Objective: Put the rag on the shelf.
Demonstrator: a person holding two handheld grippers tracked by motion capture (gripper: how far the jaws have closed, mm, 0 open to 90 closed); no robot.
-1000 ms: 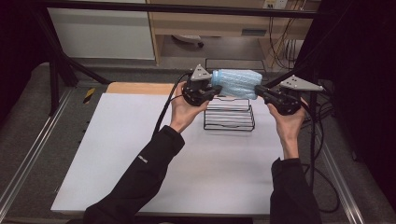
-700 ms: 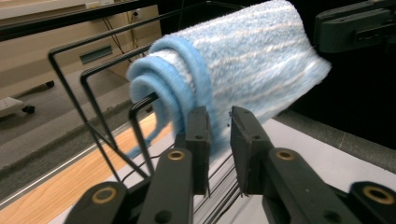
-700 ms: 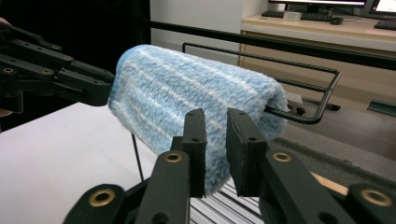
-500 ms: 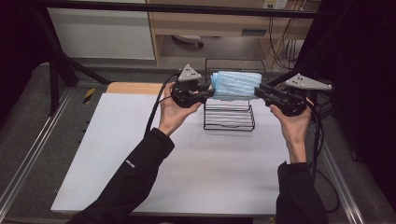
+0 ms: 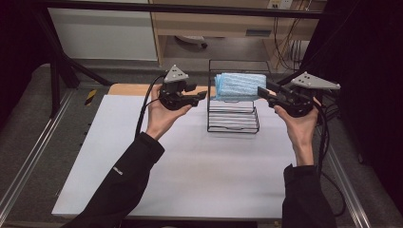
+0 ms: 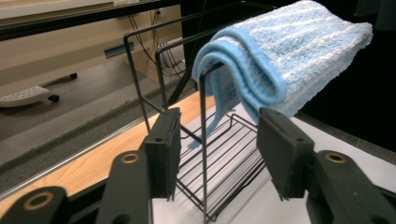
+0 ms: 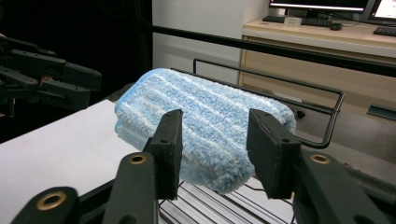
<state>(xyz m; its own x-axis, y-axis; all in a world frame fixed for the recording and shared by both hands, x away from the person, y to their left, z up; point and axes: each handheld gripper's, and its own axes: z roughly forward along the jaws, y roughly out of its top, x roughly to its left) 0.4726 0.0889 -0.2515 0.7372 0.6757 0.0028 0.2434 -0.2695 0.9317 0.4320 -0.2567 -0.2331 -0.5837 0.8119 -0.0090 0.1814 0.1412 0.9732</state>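
Tools drawn apart, towel draped on rack

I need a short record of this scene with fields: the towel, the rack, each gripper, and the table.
towel: blue folded towel, draped over a rail of the rack
rack: black wire rack, standing on the table
left gripper: left gripper, open, beside the towel, holding nothing
right gripper: right gripper, open, at the towel's other end, holding nothing
table: white table top
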